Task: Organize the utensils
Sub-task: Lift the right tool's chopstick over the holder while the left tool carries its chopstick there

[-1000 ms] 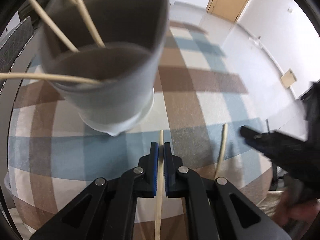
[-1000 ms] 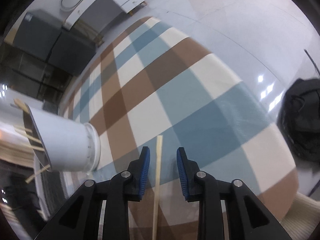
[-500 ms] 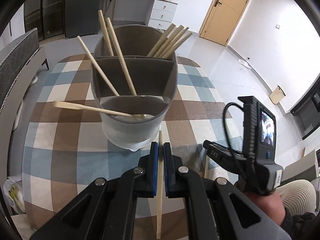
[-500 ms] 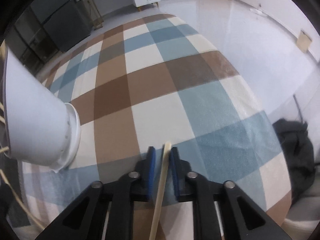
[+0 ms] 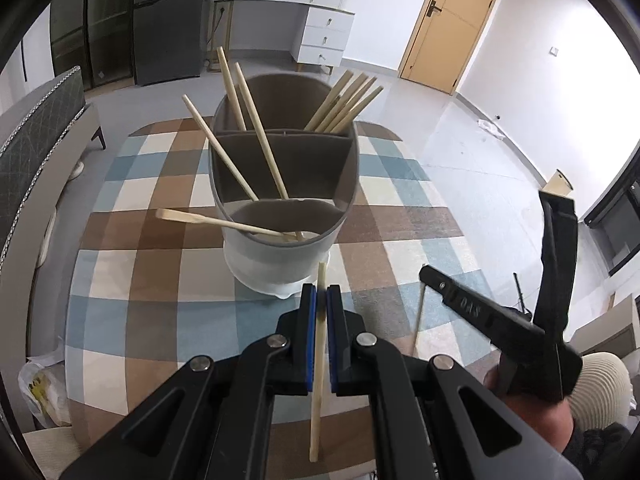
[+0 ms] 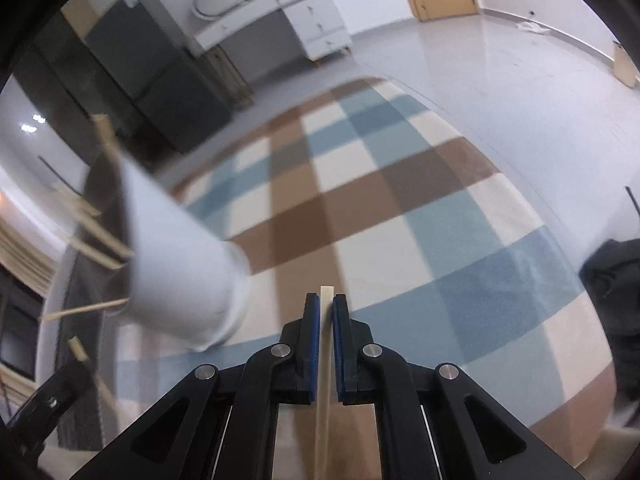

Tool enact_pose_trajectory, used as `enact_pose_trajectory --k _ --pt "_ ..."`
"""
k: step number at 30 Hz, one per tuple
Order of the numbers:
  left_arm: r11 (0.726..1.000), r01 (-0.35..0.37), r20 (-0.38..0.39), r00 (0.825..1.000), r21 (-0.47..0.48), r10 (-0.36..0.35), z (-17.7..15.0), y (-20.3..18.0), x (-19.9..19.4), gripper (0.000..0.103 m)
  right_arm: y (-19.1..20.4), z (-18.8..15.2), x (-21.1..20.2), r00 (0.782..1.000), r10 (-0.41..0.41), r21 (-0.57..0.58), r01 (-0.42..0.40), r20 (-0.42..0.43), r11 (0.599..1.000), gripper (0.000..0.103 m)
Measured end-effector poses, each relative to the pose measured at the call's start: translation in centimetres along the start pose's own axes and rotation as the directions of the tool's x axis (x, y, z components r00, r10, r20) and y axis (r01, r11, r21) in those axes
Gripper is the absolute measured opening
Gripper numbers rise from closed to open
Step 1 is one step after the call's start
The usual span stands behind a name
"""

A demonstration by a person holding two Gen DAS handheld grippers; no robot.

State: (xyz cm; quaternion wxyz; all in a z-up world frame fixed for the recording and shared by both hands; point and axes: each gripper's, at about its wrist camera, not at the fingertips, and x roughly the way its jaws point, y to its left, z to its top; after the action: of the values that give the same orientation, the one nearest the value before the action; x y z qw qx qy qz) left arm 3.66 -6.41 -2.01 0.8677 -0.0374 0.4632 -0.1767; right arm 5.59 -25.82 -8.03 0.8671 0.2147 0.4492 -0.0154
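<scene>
I have one wooden chopstick (image 5: 319, 344) pinched between the blue pads of my left tongs (image 5: 321, 304), its tip poking out just short of the foot of the grey utensil holder (image 5: 280, 184). The holder stands upright on the checked surface (image 5: 152, 272), split into compartments: a bunch of chopsticks leans in the far right one, a few slant across the others, and one lies over the near rim. My right tongs (image 6: 326, 312) are clamped narrow on a second chopstick (image 6: 324, 360), held above the cloth beside the holder's white base (image 6: 188, 280). From the left camera I see the right tongs (image 5: 480, 308) and the hand (image 5: 528, 408) gripping them.
</scene>
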Motion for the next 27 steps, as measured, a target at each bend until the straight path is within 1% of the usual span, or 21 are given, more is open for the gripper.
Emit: enact_pose_trajectory --k 3,6,9,10,12,15,19,20,23,24,27 --pt "1.000 -0.008 0.011 1.000 0.000 0.008 -0.2 0.1 -0.9 0.001 1.5 -0.6 -2.0 0.998 0.042 -0.059 -0.039 0.057 0.998 0.005" --pt "1.000 -0.021 0.024 0.999 0.010 0.021 -0.4 0.3 -1.7 0.001 2.9 -0.7 -3.8 0.992 0.065 -0.115 -0.052 0.107 0.992 0.005" --pt "0.999 -0.042 0.028 0.999 0.022 0.041 -0.8 0.6 -2.1 0.001 3.7 -1.3 -5.2 0.987 0.085 -0.138 -0.066 0.137 0.988 0.005" --pt "0.998 -0.053 0.028 0.998 0.023 0.053 -1.0 0.7 -2.1 0.001 3.9 -1.6 -5.4 0.986 0.094 -0.144 -0.074 0.135 0.987 0.005" --pt "0.998 -0.054 0.023 0.998 0.013 0.053 -1.2 1.1 -2.2 0.001 4.8 -2.7 -5.5 0.988 0.100 -0.174 -0.078 0.119 0.982 0.005" --pt "0.998 -0.058 0.027 0.998 0.010 0.057 -1.3 1.4 -2.8 0.001 5.5 -3.5 -5.7 0.986 0.118 -0.191 -0.094 0.116 0.977 0.005" --pt "0.998 -0.065 0.042 0.997 0.027 0.064 -1.2 1.4 -3.8 0.001 5.9 -3.4 -6.7 0.979 0.140 -0.200 -0.109 0.146 0.974 0.005" --pt "0.997 -0.068 0.043 0.997 0.029 0.067 -1.2 1.5 -4.1 0.001 5.8 -3.3 -7.1 0.977 0.149 -0.196 -0.117 0.155 0.974 0.000" --pt "0.997 -0.075 0.045 0.996 0.032 0.073 -1.1 1.8 -4.6 0.001 5.9 -3.2 -7.8 0.971 0.160 -0.188 -0.126 0.178 0.974 0.000" --pt "0.997 -0.074 0.047 0.996 0.035 0.072 -1.1 1.8 -4.7 0.001 6.0 -3.3 -7.9 0.971 0.165 -0.187 -0.132 0.174 0.973 0.000" --pt "0.996 -0.074 0.050 0.996 0.042 0.072 -1.1 2.0 -4.8 0.001 6.5 -3.7 -7.3 0.977 0.151 -0.219 -0.116 0.151 0.969 0.000"
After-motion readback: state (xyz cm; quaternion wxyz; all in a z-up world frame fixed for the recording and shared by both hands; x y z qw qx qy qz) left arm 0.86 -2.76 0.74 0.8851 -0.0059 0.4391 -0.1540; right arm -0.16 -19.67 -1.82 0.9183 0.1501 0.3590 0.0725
